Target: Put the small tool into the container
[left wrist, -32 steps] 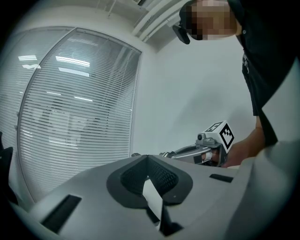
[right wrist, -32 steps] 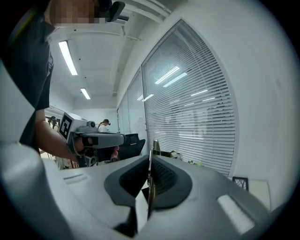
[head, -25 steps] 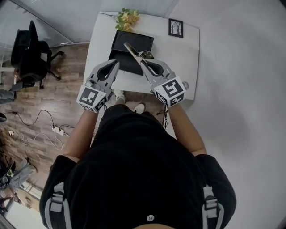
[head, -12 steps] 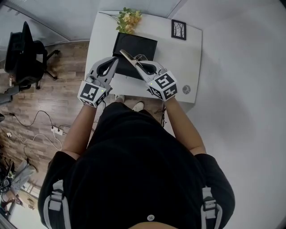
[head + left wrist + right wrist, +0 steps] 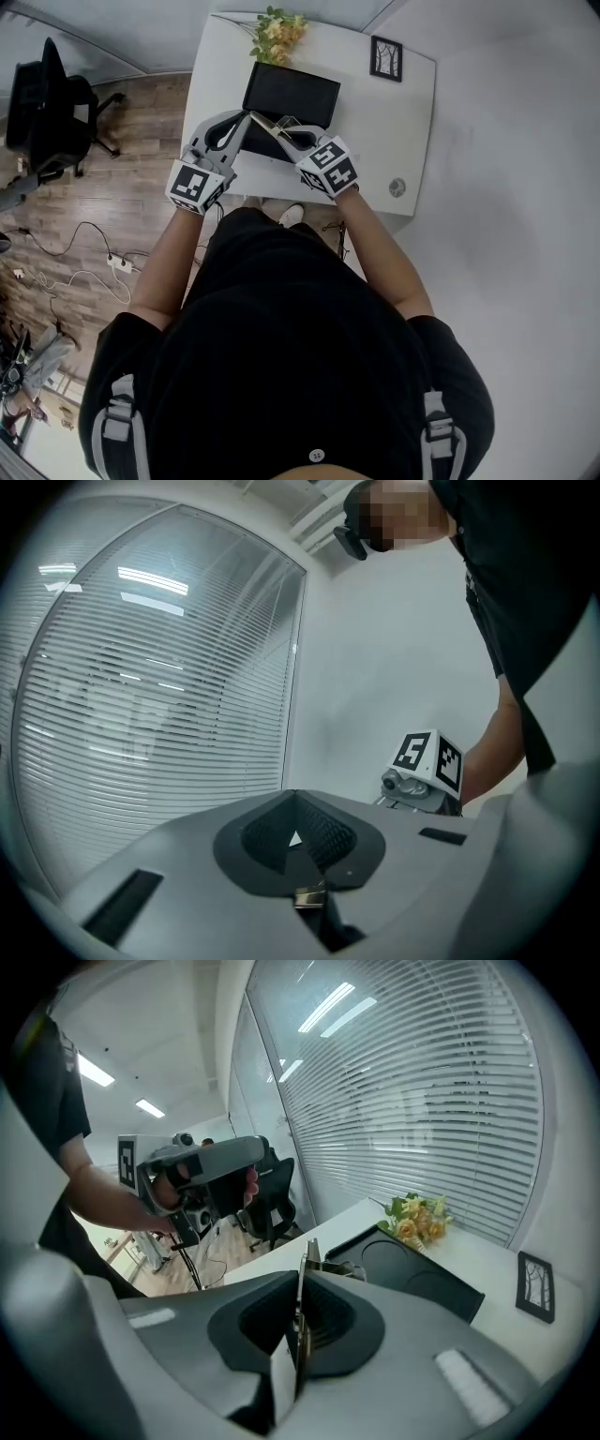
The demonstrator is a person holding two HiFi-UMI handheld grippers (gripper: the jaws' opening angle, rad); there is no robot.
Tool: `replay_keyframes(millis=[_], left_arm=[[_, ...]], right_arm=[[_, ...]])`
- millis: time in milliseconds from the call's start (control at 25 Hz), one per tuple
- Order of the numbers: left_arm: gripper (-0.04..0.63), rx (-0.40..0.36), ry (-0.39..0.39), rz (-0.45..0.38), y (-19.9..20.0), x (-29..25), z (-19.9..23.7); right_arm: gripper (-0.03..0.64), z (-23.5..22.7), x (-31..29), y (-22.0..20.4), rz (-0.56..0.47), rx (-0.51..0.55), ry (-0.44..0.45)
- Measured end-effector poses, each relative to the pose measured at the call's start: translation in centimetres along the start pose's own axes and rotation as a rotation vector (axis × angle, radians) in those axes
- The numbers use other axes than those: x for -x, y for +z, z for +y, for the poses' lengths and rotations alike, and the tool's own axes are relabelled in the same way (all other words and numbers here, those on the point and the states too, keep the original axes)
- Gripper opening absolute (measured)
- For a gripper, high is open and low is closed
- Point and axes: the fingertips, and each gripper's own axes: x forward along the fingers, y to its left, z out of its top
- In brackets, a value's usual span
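My right gripper (image 5: 277,129) is shut on a thin flat metal tool (image 5: 262,120), which sticks out past the jaws toward the upper left. In the right gripper view the tool (image 5: 307,1252) stands edge-on between the shut pads of that gripper (image 5: 300,1288). The container, a black tray (image 5: 292,92), lies on the white table (image 5: 375,122). The tool's tip hovers over the tray's near left corner. My left gripper (image 5: 246,120) is shut on nothing, just left of the tool's tip. In the left gripper view, that gripper (image 5: 298,808) points up at the window blinds.
Yellow flowers (image 5: 279,28) stand behind the tray and a small framed picture (image 5: 385,58) lies at the table's far right. A small round object (image 5: 397,187) sits near the front right edge. A black office chair (image 5: 47,103) stands on the wooden floor to the left.
Both grippers have drawn closer together and toward the tray's near left corner. The right gripper has carried the tool to the left, still shut on it.
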Motion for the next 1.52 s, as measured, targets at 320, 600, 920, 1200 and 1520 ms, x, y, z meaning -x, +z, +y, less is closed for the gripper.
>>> replay_keyframes(millis=[320, 600, 920, 1200, 1520], left_arm=[[0.006, 0.016, -0.001, 0.0, -1.0, -0.3, 0.9], [0.006, 0.018, -0.001, 0.012, -1.9, -0.4, 1.1], [0.008, 0.017, 0.002, 0.028, -2.8, -0.5, 1.4], [0.008, 0.018, -0.002, 0.049, -3.6, 0.0, 1.9], [0.006, 0.026, -0.017, 0.043, -3.4, 0.0, 1.9]], right_arm=[[0.023, -1.0, -2.5, -2.0, 0.09, 0.0, 0.011], [0.023, -1.1, -4.3, -3.7, 0.157, -0.003, 0.03], [0.023, -1.2, -6.5, -6.5, 0.249, 0.023, 0.039], [0.023, -0.9, -8.3, -8.2, 0.303, 0.015, 0.044], [0.025, -1.5, -9.7, -9.7, 0.358, 0.003, 0.043]])
